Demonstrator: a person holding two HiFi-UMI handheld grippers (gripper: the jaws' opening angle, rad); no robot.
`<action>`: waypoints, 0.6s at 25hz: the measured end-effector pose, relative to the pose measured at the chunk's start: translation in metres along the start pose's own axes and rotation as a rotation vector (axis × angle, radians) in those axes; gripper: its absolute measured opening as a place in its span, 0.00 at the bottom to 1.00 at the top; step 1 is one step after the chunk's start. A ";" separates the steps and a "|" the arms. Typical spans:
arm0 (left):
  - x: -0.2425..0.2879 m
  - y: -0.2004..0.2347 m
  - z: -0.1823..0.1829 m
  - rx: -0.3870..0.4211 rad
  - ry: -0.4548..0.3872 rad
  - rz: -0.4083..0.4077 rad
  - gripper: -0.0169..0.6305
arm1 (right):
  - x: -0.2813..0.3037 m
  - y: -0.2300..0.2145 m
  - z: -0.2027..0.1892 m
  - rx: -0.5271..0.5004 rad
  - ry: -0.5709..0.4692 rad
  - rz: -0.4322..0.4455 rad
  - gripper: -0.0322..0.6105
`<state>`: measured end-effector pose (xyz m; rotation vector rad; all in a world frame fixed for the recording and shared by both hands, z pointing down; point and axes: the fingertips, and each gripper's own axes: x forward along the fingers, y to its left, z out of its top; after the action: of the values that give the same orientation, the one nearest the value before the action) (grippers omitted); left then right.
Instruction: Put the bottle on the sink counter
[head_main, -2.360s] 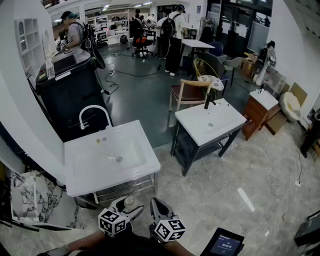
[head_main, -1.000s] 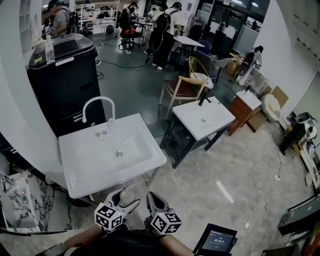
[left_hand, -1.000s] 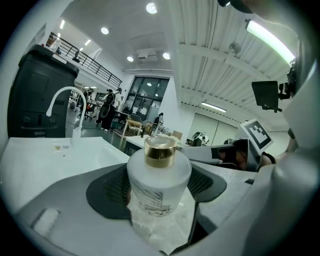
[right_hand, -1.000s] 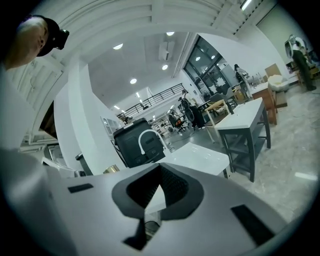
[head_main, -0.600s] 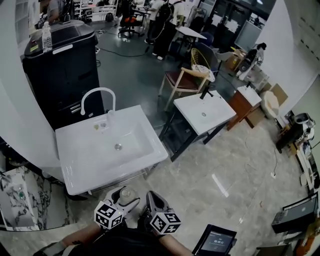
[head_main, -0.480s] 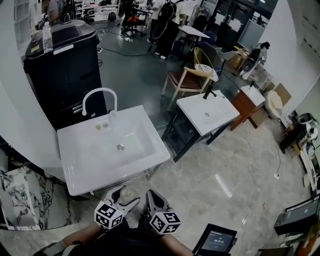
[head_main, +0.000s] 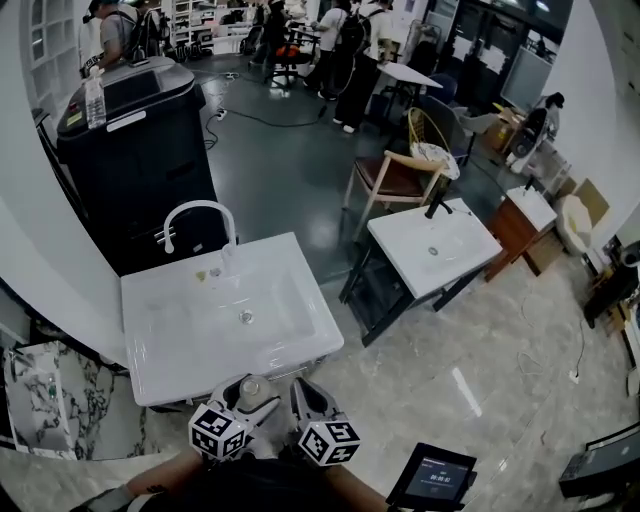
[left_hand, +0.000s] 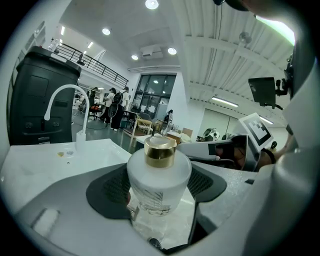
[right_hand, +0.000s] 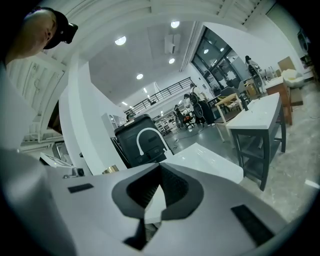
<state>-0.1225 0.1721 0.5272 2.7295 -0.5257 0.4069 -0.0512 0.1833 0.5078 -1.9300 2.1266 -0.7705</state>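
Open showroom floor. White sink counter (head_main: 165, 372) with an arched faucet (head_main: 196, 212) lies just ahead and below me. My left gripper (head_main: 250, 398) is clamped across the round body of the bottle (left_hand: 159, 176), which is upright and close to the counter's front edge, not yet on it. Looks like frosted glass with a gold cap (left_hand: 160, 151): probably heavy for its size, slick, breakable. Best held on the body, never by the cap, and set down softly. My right gripper (head_main: 304, 400): pads closed together, nothing between them.

The white sink counter (head_main: 170, 375) bears a curved white faucet (head_main: 198, 204) and a small pale upright object (head_main: 228, 257) beside it.
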 end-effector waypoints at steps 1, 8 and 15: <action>0.007 0.000 0.003 -0.004 0.001 0.007 0.55 | 0.004 -0.006 0.004 0.003 0.005 0.008 0.04; 0.052 0.004 0.021 -0.031 0.015 0.070 0.55 | 0.017 -0.047 0.033 0.023 0.018 0.048 0.04; 0.089 -0.004 0.042 -0.033 -0.014 0.105 0.55 | 0.024 -0.085 0.059 0.042 0.007 0.083 0.04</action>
<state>-0.0331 0.1332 0.5181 2.6824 -0.6763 0.4013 0.0464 0.1422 0.5036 -1.8092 2.1614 -0.8003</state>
